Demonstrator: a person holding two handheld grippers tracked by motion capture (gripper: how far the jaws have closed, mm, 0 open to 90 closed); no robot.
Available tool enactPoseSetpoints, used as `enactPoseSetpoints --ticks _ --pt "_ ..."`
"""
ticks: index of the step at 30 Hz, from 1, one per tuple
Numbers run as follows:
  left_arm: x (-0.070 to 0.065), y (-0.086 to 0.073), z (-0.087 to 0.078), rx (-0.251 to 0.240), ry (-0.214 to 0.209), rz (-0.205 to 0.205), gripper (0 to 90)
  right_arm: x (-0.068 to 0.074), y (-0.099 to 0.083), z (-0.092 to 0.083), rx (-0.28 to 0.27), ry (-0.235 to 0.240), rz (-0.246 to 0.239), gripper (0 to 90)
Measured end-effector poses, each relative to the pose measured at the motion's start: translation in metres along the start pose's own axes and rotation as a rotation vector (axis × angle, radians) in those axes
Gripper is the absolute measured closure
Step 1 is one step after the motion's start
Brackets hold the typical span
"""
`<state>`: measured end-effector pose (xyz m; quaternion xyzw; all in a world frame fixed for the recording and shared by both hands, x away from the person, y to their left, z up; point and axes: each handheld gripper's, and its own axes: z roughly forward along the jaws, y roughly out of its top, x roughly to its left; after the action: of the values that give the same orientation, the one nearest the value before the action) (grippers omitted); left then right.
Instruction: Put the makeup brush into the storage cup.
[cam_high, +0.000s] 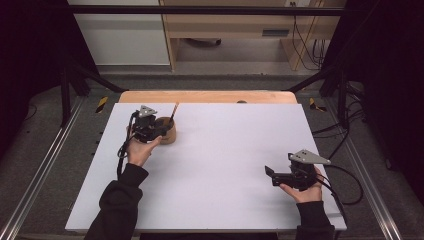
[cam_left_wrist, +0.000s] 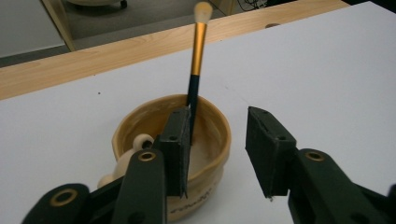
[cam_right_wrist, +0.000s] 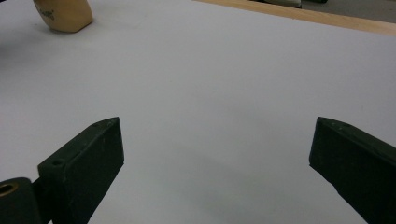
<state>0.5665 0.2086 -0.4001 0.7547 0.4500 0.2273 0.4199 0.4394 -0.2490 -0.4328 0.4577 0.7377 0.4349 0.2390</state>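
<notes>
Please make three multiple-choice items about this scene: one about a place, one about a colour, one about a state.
1. Where does the brush stand?
A. in the bowl
B. flat on the table
C. in the right gripper

2. What colour is the band below the brush's tuft?
A. green
B. gold
C. red

3. How are the left gripper's jaws?
A. shut on the brush
B. shut on the bowl's rim
C. apart, pressing nothing

Answers: 1 A, its handle leans up out of the bowl. 2 B, the band shines gold. 3 C, a gap shows between the jaws.

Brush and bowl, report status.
Left hand-held gripper open at the bowl, brush standing inside, unheld. Right hand-held gripper open over bare table. Nothing in the way.
</notes>
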Motion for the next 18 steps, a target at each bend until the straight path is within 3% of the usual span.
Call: enactPoseSetpoints --ticks 18 --pt "-0.025 -0.020 -0.040 -0.059 -0.058 0.024 41.3 0.000 0.003 -0.005 -0.028 -0.003 -0.001 2.7"
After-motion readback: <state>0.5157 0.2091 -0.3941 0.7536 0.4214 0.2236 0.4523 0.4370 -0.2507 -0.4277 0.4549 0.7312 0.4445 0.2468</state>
